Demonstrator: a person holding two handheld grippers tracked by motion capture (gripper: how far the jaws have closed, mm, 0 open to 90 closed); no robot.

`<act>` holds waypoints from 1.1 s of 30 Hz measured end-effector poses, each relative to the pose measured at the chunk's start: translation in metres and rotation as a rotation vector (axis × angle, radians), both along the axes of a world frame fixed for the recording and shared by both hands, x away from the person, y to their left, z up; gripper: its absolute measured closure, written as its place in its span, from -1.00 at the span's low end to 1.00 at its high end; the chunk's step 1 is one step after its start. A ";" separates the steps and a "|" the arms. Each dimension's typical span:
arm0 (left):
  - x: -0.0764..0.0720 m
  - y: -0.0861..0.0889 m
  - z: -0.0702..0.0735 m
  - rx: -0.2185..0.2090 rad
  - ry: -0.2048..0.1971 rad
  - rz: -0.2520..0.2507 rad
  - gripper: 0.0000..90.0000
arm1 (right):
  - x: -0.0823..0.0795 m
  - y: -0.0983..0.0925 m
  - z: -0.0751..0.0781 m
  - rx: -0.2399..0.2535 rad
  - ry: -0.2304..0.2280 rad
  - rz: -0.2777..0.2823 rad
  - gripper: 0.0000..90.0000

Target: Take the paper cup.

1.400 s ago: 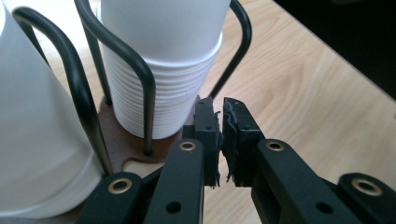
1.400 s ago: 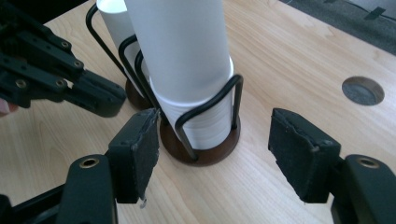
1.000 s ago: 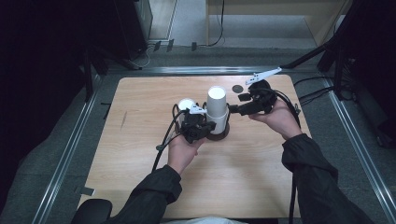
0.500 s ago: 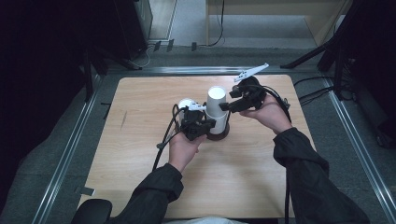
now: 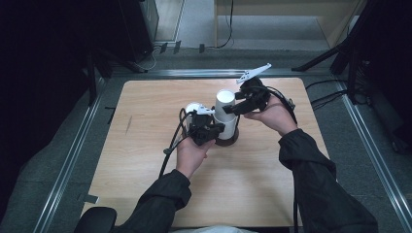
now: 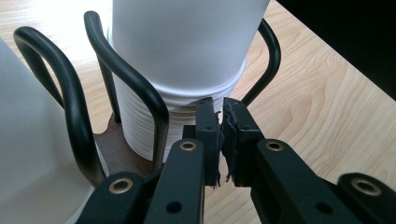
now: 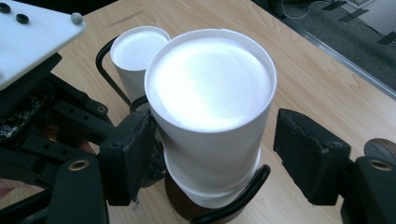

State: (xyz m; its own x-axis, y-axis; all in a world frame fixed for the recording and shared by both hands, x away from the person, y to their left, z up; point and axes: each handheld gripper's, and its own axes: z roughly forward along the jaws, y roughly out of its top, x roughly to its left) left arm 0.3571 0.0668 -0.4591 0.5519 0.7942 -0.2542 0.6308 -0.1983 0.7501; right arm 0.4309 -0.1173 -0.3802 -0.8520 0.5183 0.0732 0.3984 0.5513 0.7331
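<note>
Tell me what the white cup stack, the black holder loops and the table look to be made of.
White cup stack: likely foam or paper, matte, softly glowing, with fine ribbed rims where the cups nest.
Black holder loops: probably coated metal rod, smooth, with a soft sheen.
Table: light wood or wood-look laminate, with visible grain; which one is unclear.

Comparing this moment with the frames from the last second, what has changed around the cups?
The right tongs have moved left, in to the top cup of the stack, and their jaws have just been opening; that cup now stands between them, with a gap at the far jaw. The left tongs stayed shut, low by the black wire holder. The second cup and the table are unchanged.
</note>
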 end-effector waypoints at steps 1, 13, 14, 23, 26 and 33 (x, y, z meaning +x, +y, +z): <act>0.000 0.000 0.000 -0.001 0.001 0.000 0.89 | 0.000 0.001 0.000 0.000 -0.001 0.002 -0.36; 0.001 0.001 0.000 -0.009 0.004 0.001 0.87 | 0.001 0.011 0.006 -0.025 -0.030 0.002 -0.26; 0.001 0.001 0.000 -0.009 0.005 0.000 0.87 | 0.001 0.011 0.006 -0.028 -0.035 0.005 -0.25; 0.001 0.001 0.000 -0.010 0.008 0.000 0.87 | 0.000 0.012 0.012 -0.048 -0.039 0.011 -0.25; 0.001 0.001 0.000 -0.011 0.008 0.000 0.87 | -0.001 0.012 0.015 -0.042 -0.041 0.011 -0.24; 0.001 0.001 -0.001 -0.012 0.005 0.002 0.87 | -0.002 0.012 0.026 -0.043 -0.043 0.008 -0.24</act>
